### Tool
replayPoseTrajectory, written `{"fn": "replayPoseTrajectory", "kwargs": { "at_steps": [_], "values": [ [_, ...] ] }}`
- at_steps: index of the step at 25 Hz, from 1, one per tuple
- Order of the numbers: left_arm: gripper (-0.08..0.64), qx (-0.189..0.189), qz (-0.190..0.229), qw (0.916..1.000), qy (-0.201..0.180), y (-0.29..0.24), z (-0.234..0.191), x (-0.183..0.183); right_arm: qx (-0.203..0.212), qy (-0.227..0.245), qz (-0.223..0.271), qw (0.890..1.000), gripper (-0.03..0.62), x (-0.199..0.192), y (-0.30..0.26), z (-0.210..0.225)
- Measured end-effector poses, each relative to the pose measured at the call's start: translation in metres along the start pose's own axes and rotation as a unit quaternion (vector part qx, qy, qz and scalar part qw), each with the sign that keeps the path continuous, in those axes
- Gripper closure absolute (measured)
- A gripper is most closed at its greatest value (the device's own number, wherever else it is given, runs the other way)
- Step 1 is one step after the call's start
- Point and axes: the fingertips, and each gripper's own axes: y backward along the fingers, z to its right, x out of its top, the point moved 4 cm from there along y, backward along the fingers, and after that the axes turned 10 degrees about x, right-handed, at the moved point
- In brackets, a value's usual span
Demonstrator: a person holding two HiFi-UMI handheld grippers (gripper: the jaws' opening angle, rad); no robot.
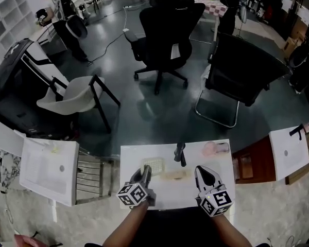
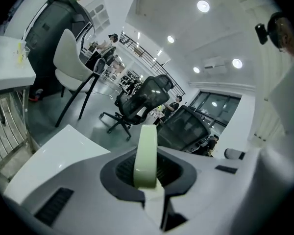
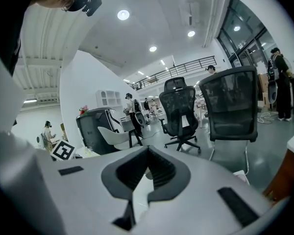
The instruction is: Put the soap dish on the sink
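Chairs, black mesh ones (image 1: 167,30) and a white one (image 1: 67,96), stand on the grey floor beyond the white sink (image 1: 177,195). The left gripper (image 1: 145,173) reaches over the sink's left part, its fingers clamped on the rim of the pale green soap dish (image 1: 154,164), which lies just left of the dark faucet (image 1: 180,154). The right gripper (image 1: 202,171) hangs near the faucet's right, fingers pressed together and empty. A pink lump (image 1: 216,148) lies at the far right corner.
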Motion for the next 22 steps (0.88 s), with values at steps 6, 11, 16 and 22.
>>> {"fn": "replayPoseTrajectory", "kwargs": {
  "at_steps": [6, 11, 16, 22],
  "values": [
    [0.514, 0.008, 0.0, 1.0, -0.002, -0.059, -0.006, -0.018, 0.018, -0.004, -0.025, 1.0, 0.595, -0.009, -0.018, 0.041],
    [0.514, 0.012, -0.021, 0.9997, 0.01, -0.096, -0.009, -0.033, 0.02, -0.006, -0.054, 0.998, 0.595, -0.027, -0.027, 0.068],
    [0.514, 0.03, -0.042, 0.9985, 0.015, -0.13, -0.02, -0.048, 0.024, -0.012, -0.078, 0.997, 0.595, -0.043, -0.039, 0.091],
    [0.514, 0.062, -0.061, 0.9945, 0.059, -0.169, -0.042, -0.069, 0.019, -0.018, -0.101, 0.995, 0.595, -0.049, -0.044, 0.107]
  ]
}}
